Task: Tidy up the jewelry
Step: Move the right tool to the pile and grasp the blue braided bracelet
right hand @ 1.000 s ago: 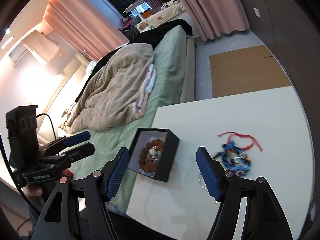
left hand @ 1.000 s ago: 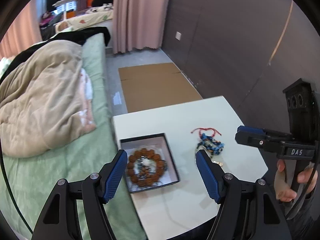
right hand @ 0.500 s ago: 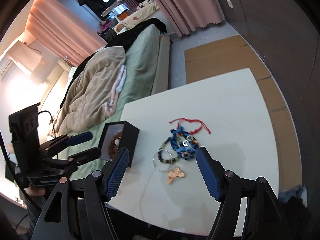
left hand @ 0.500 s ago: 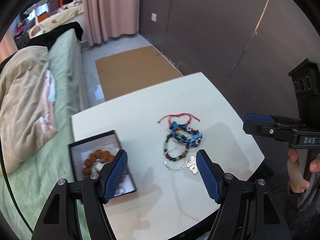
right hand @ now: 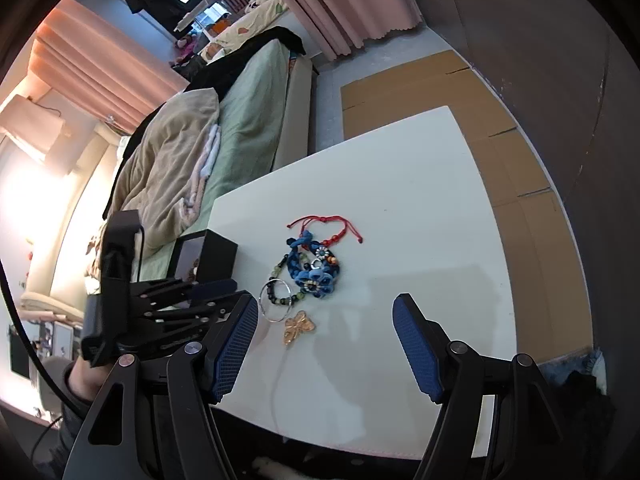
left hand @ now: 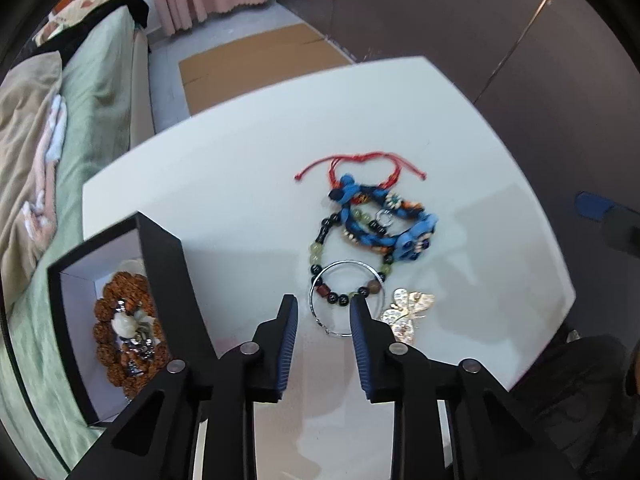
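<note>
A pile of jewelry lies on the white table (left hand: 224, 184): a silver bangle (left hand: 320, 318), a dark and green bead bracelet (left hand: 320, 240), a blue woven bracelet (left hand: 384, 224), a red cord bracelet (left hand: 360, 164) and a gold butterfly brooch (left hand: 408, 312). An open black box (left hand: 160, 256) at the left holds a brown bead bracelet (left hand: 120, 340). My left gripper (left hand: 324, 304) is partly closed around the bangle's near edge, low over the table. My right gripper (right hand: 324, 320) is open and empty, nearer than the pile (right hand: 312, 272).
A bed with a green sheet and a beige blanket (right hand: 172, 160) runs along the table's left side. Flat cardboard (right hand: 440, 88) lies on the floor beyond the table. A dark wall (left hand: 480, 20) stands to the right.
My left gripper has moved right from the box and down to the bangle, and its jaws have narrowed. My right gripper has drawn back slightly and stays open.
</note>
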The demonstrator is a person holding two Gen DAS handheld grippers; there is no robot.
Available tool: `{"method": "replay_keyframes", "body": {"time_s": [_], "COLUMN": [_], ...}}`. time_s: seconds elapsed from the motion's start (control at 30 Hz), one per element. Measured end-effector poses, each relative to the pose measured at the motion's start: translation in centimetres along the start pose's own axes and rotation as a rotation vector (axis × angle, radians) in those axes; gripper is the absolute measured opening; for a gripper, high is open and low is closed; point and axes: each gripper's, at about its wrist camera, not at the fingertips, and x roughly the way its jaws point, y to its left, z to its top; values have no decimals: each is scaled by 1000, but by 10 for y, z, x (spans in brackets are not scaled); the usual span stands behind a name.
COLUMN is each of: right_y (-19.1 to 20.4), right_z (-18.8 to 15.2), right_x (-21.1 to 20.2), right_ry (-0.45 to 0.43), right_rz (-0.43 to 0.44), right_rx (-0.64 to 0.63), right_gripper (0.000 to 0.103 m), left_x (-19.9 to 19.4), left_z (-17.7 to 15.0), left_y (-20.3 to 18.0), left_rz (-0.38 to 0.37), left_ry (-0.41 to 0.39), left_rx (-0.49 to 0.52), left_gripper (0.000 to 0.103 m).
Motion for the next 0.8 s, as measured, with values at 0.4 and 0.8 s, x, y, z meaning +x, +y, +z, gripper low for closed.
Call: {"method": "replay_keyframes", "body": {"time_s": [0.4, 0.8], "right_y": [8, 25], "right_z": [2, 9], "right_x": [63, 111], "right_ry": [115, 167], "right_rz": [-22, -51], "right_rx": [2, -18], "right_gripper": [70, 70], "left_x": [21, -17], "left_z": [-8, 0], "left_y": [5, 25], "left_rz": [-9, -90], "left_ry": [30, -29], "left_rx": [-15, -75], "left_gripper": [0, 0]}}
